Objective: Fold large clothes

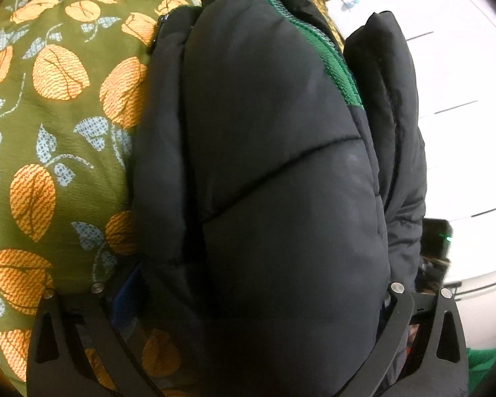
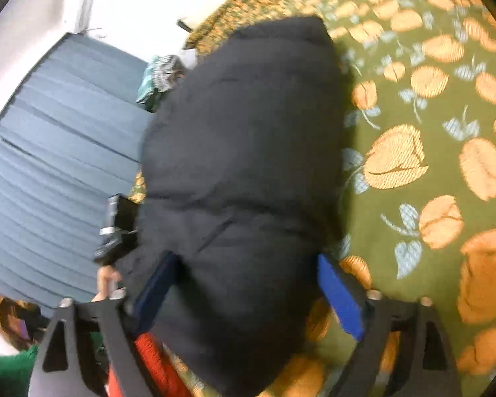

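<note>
A black puffer jacket (image 1: 274, 178) lies bundled in a thick fold on an olive bedspread (image 1: 49, 139) with an orange leaf print. A green zip tape (image 1: 334, 66) runs along its upper right edge. My left gripper (image 1: 248, 297) stands wide open, and the jacket's bulk swells up between its jaws and hides the pads. In the right wrist view the same jacket (image 2: 248, 152) fills the middle. My right gripper (image 2: 248, 274) is open astride its near end. One blue pad (image 2: 340, 294) stands just off the cloth, and the other blue pad (image 2: 155, 284) sits against its side.
A blue-grey ribbed mat (image 2: 59, 152) lies left of the bed, and white floor tiles (image 1: 453, 66) show to the right. The other gripper's camera (image 2: 119, 221) and a hand (image 2: 105, 281) sit at the jacket's left side. Red fabric (image 2: 148, 357) and green cloth (image 2: 6, 370) lie near the bottom edge.
</note>
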A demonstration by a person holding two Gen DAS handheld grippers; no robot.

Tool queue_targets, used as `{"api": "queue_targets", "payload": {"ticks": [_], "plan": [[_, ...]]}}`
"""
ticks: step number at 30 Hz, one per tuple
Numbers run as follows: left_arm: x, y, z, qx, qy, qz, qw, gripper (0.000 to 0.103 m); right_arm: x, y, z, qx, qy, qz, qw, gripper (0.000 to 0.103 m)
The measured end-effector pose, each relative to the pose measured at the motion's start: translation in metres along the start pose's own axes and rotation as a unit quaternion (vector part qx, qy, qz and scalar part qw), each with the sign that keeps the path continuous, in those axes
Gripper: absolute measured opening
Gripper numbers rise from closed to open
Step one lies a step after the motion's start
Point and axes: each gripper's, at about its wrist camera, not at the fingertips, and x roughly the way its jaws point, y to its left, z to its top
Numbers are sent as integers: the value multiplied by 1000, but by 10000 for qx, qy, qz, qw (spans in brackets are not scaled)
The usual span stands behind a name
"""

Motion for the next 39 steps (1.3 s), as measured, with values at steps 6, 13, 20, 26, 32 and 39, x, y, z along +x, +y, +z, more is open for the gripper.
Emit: {"api": "queue_targets", "payload": {"ticks": [6,13,20,26,32,39], "plan": [[-1,-13,-2,-6,-206,26,9998,61,36,-13,16,391,297,571,9972,89],[-24,-62,-23,529,-541,595,9954,32,18,73,23,-1570,25,-275,9872,71],[-58,-119,-31,907,-1018,640,9886,31,-29,129,38,-2526,-530,-13,9661,69],[-75,-160,13,1198,-1454,687,9797,31,-53,137,75,-2832,-927,285,9541,69],[-61,-166,71,1268,-1653,791,9748,31,-45,123,140,-2951,-1148,383,9478,69],[20,-122,122,863,-1149,1010,9845,35,10,38,217,-2216,-677,359,9721,70]]}}
